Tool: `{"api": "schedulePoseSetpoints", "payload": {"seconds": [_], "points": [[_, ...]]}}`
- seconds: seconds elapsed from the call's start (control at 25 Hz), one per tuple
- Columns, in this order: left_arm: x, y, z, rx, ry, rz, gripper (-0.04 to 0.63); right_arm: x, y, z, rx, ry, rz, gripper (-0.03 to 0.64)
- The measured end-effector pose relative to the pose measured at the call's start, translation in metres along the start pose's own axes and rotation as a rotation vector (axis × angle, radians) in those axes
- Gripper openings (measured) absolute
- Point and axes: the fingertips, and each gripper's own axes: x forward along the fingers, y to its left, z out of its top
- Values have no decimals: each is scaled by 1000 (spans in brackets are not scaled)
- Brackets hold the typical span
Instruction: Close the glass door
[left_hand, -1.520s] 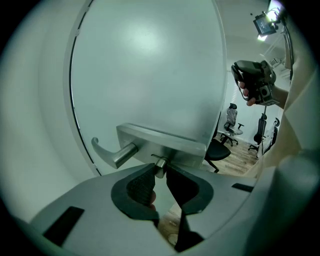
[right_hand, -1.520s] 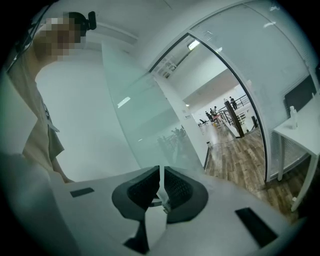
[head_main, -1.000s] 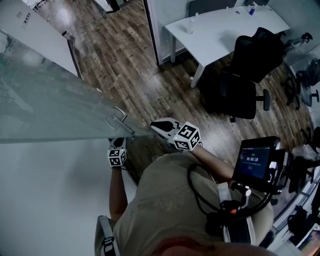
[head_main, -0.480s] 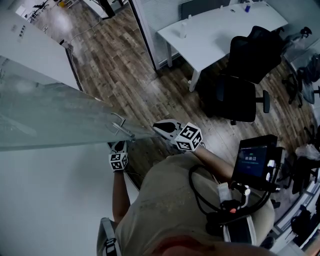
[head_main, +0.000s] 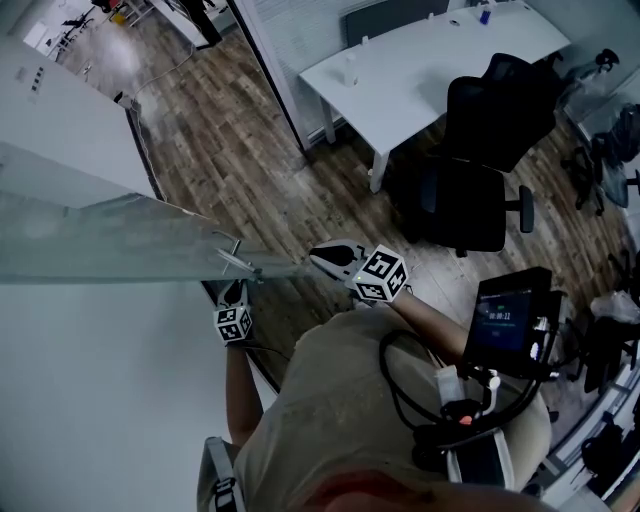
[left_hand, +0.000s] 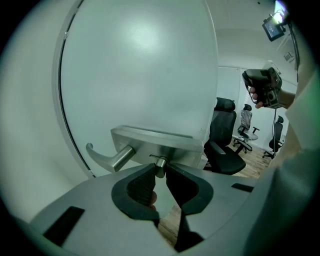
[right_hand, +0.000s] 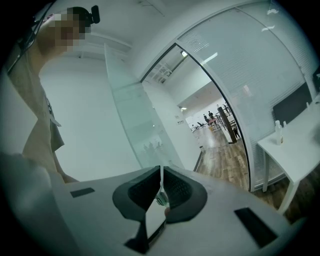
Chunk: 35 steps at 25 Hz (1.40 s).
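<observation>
The frosted glass door (head_main: 120, 240) runs in from the left of the head view, its free edge by my grippers. Its metal handle plate (left_hand: 150, 142) carries a lever (left_hand: 107, 159). My left gripper (head_main: 232, 292) is on the wall side of the door. In the left gripper view the left gripper (left_hand: 160, 172) is shut on a small metal knob (left_hand: 160, 163) under the plate. My right gripper (head_main: 318, 256) meets the door's free edge from the room side. In the right gripper view the right gripper (right_hand: 161, 172) stands nearly together on the thin edge of the glass door (right_hand: 132, 115).
A white wall (head_main: 100, 400) lies close on the left. The door frame post (head_main: 270, 80) stands ahead, with wooden floor beyond. A white desk (head_main: 420, 60) and a black office chair (head_main: 470, 190) are to the right. A screen device (head_main: 510, 320) hangs at the person's chest.
The door has swung, and its top edge now looks more level in the head view. Both grippers moved along with it, keeping their places at the handle and the edge.
</observation>
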Motion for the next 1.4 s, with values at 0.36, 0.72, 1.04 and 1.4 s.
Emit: {"api": "schedulePoseSetpoints", "payload": {"seconds": [0.36, 0.72, 1.04, 1.4], "points": [[33, -12, 23, -8, -18, 3, 81, -23, -24, 4, 6, -7, -25, 32], [60, -24, 50, 31, -19, -21, 78, -41, -41, 23, -1, -46, -64, 32], [77, -28, 60, 38, -28, -25, 77, -51, -53, 17, 4, -43, -89, 32], [92, -35, 73, 49, -39, -104, 75, -27, -46, 5, 73, -18, -65, 21]]}}
